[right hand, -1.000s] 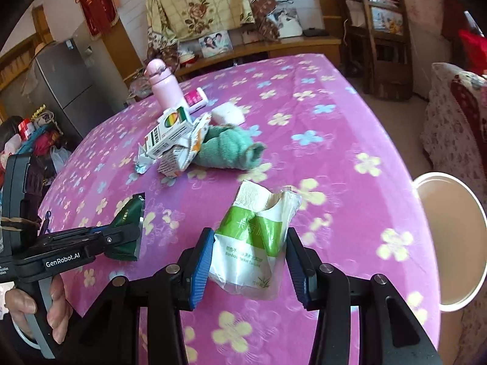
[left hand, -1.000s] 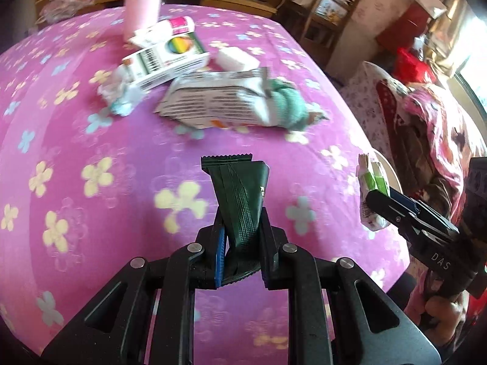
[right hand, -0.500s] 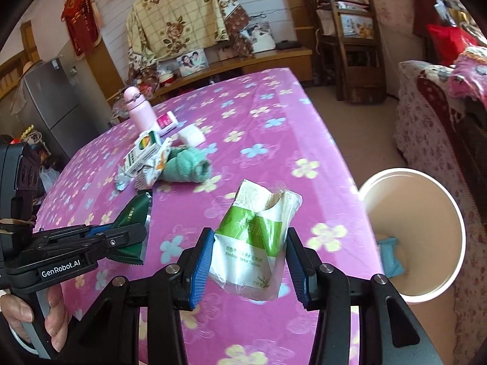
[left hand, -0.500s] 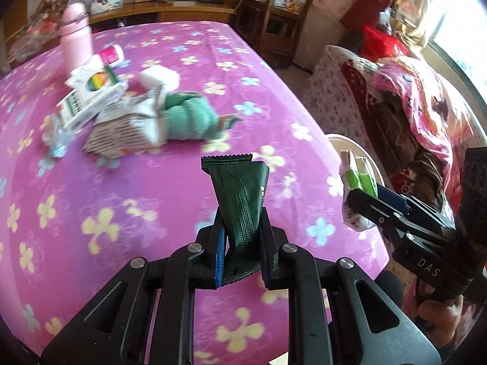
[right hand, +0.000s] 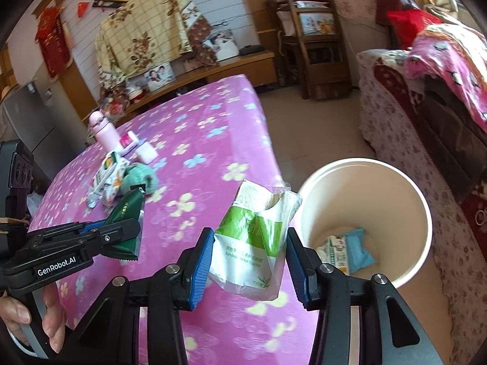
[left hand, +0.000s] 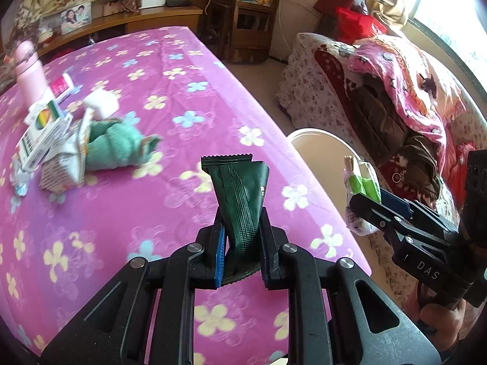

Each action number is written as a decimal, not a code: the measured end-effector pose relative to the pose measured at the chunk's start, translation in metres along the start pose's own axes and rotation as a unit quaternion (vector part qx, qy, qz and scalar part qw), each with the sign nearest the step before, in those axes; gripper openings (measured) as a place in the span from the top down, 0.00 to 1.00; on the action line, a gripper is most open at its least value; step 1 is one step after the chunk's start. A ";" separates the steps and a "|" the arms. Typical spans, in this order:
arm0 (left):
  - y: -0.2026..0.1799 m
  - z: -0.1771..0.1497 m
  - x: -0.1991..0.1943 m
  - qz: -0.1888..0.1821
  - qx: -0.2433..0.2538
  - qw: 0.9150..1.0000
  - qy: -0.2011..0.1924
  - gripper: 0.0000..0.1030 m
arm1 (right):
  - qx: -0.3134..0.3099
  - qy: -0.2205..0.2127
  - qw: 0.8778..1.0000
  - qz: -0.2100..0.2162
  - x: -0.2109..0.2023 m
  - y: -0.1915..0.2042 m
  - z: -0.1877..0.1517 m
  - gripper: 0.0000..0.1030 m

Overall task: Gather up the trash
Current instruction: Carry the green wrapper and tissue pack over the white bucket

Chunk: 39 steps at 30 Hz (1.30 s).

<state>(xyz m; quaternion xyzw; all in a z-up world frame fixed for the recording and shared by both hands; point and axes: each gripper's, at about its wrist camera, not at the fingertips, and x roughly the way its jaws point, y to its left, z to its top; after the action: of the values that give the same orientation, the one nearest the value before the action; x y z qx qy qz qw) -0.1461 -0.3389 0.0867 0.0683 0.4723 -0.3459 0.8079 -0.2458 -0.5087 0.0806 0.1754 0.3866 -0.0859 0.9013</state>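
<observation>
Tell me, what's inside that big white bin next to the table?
In the bin lie a blue packet and a white printed wrapper on the bottom. The near wall and the right gripper cover part of the floor, so more may lie hidden there.

The lower end of the dark green foil sachet (left hand: 240, 203) is hidden between the jaws. The far-left pile, including the white printed carton (left hand: 41, 135), is motion-blurred; its lettering is unreadable. The cream round bin (left hand: 322, 149) is partly hidden behind the purple flowered surface (left hand: 127, 213).

Glossy embossed foil wrapper (left hand: 240, 200), crinkly plastic tissue packet (right hand: 252, 243) – fleecy tablecloth (left hand: 121, 206), smooth matt bin (right hand: 423, 213)
</observation>
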 end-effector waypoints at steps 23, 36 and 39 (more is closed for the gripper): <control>-0.081 0.033 0.067 -0.056 0.047 0.997 0.030 0.85 | 0.065 0.009 0.996 -0.058 0.001 -0.092 -0.006 0.56; -0.104 0.041 0.100 -0.062 0.054 0.996 0.046 0.85 | 0.084 0.029 0.993 -0.083 0.020 -0.126 -0.012 0.56; -0.105 0.043 0.107 -0.064 0.052 0.995 0.047 0.85 | 0.087 0.033 0.992 -0.088 0.024 -0.131 -0.013 0.56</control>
<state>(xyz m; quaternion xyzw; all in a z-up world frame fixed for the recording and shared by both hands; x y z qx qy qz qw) -0.1469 -0.4895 0.0467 0.0962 0.4947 -0.4171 0.7563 -0.2761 -0.6250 0.0222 0.2211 0.4213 -0.1928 0.8582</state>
